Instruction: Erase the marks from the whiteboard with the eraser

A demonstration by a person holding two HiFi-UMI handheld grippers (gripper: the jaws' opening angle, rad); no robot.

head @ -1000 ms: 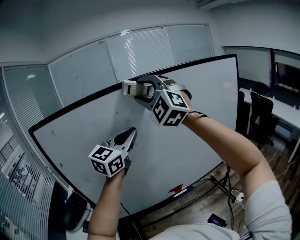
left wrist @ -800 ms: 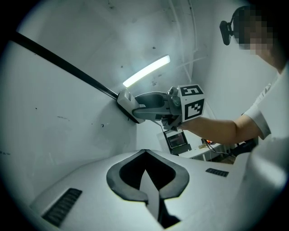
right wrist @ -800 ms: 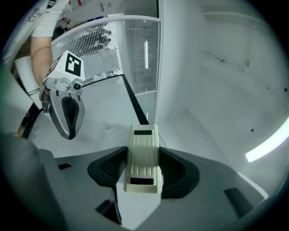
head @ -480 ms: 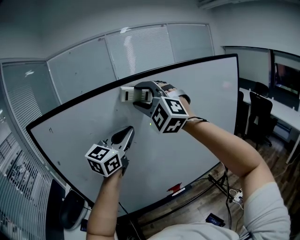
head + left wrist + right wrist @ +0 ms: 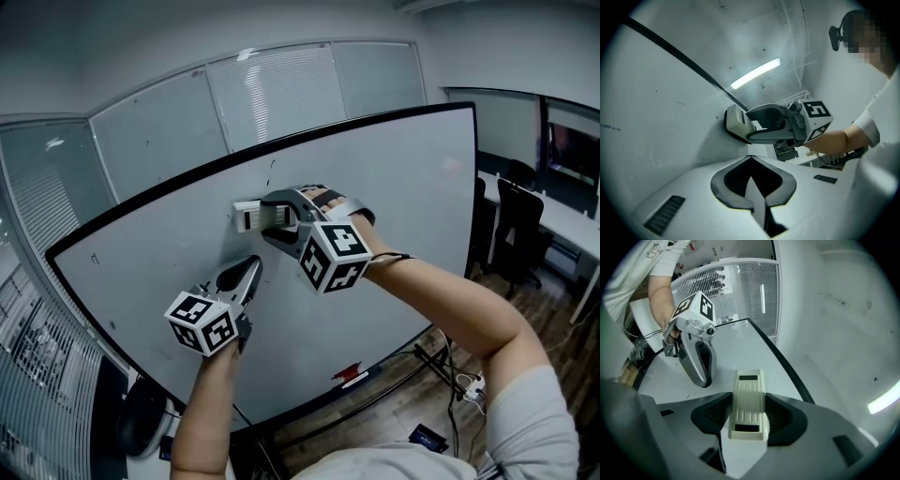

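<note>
**Right gripper clamps the eraser on the board; left gripper idle**

Nearest to us in the head view, at lower centre, are the person's two forearms reaching up toward the whiteboard.

The left gripper sits left of centre and points up and to the right at the board. In the left gripper view its jaws are drawn together to a thin slit, and we see nothing between them. We cannot tell whether its tip touches the board.

The right gripper is above it and slightly right, just left of centre frame. In the right gripper view both dark pads press the long sides of the white eraser, which juts forward past the jaws. It is a firm grip at medium jaw width.

In the head view the eraser sticks out to the left of the jaws. In the left gripper view the eraser lies flat on the white surface, just below the board's black top frame, with the right gripper behind it.

One short dark mark shows above the eraser, close under the frame, and a second small mark sits near the board's far left end.

A small red object rests on the bottom ledge; it is too small to identify.

Beyond the board we note glazed wall panels with blinds at the top and dark office chairs at the right edge.
</note>
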